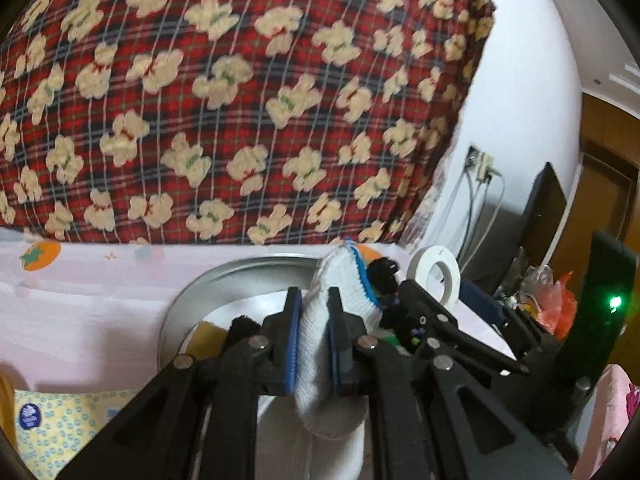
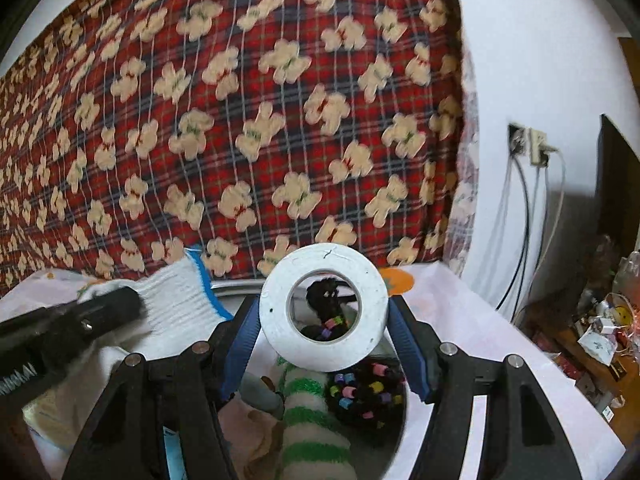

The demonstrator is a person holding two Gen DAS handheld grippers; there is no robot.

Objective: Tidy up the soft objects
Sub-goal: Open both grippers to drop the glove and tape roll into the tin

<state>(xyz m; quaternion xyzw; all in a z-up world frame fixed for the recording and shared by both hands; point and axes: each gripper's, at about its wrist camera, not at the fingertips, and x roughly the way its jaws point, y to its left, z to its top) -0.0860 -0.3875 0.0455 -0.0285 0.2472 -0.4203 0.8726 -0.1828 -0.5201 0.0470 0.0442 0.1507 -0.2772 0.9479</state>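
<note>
My left gripper (image 1: 314,300) is shut on a white knitted glove with a blue cuff edge (image 1: 344,280), held above a round metal basin (image 1: 240,266). To its right, my right gripper (image 2: 322,308) holds a white tape roll (image 2: 276,320) upright between its blue pads, over the same basin. In the right wrist view the basin holds a green-and-white striped sock (image 2: 308,400), a black piece with coloured beads (image 2: 364,396) and some pinkish cloth. The glove (image 2: 180,300) and one left finger (image 2: 108,304) show at the left of that view.
A red plaid blanket with cream bears (image 1: 240,100) hangs right behind the basin. The basin sits on a pale pink sheet (image 1: 80,300). A wall socket with cables (image 2: 528,148) and a cluttered shelf (image 2: 600,328) lie to the right.
</note>
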